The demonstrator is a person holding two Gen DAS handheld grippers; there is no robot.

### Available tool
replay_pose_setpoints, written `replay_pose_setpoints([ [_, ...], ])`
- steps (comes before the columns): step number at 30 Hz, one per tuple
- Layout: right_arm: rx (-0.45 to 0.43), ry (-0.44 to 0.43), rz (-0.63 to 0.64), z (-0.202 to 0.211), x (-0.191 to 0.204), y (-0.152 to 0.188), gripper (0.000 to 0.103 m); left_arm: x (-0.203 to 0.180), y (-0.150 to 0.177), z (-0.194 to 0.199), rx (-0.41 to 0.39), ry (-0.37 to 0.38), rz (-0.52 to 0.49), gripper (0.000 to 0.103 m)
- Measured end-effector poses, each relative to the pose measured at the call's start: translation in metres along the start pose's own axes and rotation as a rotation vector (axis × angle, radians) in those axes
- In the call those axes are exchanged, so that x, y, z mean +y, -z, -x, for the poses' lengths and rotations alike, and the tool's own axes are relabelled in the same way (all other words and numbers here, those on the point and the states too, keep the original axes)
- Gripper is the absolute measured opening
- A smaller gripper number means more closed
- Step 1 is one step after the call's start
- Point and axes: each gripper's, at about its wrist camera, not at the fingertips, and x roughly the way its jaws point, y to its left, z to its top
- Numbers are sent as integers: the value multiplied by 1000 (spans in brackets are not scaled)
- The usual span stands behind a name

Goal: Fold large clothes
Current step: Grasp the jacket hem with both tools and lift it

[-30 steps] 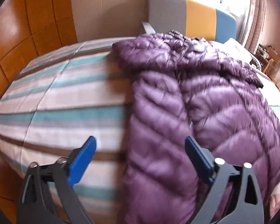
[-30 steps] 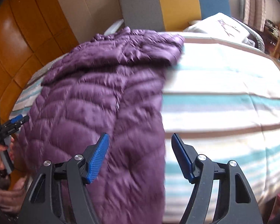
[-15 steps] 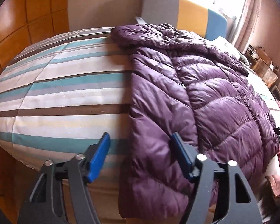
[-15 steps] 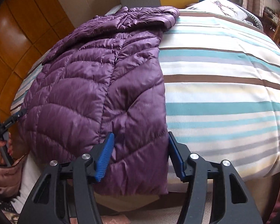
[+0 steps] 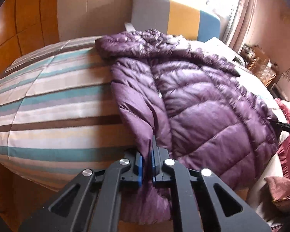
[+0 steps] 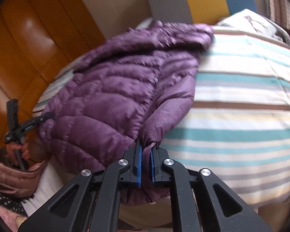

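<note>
Both pairs of jaws, apart a moment ago, now pinch the purple jacket's [image 5: 203, 104] hem on the striped bed [image 5: 54, 104]: left gripper [image 5: 147, 159], right gripper [image 6: 146, 159]. Lift evenly, carry the hem toward the hood.

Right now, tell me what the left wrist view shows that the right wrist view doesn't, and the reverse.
Only the left wrist view shows the wicker furniture by the window and the left gripper close up, shut on the purple puffer jacket.

Only the right wrist view shows the hand holding the left gripper, and the right gripper pinching the jacket's other hem corner.

Both show the jacket, the striped bedspread and the colour-block headboard.
</note>
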Motion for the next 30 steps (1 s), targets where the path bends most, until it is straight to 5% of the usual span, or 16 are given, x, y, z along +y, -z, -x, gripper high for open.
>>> replay_pose_setpoints([
  [30, -476, -295, 61, 97, 10, -29, 5, 0, -41, 127, -476, 166, 65, 4],
])
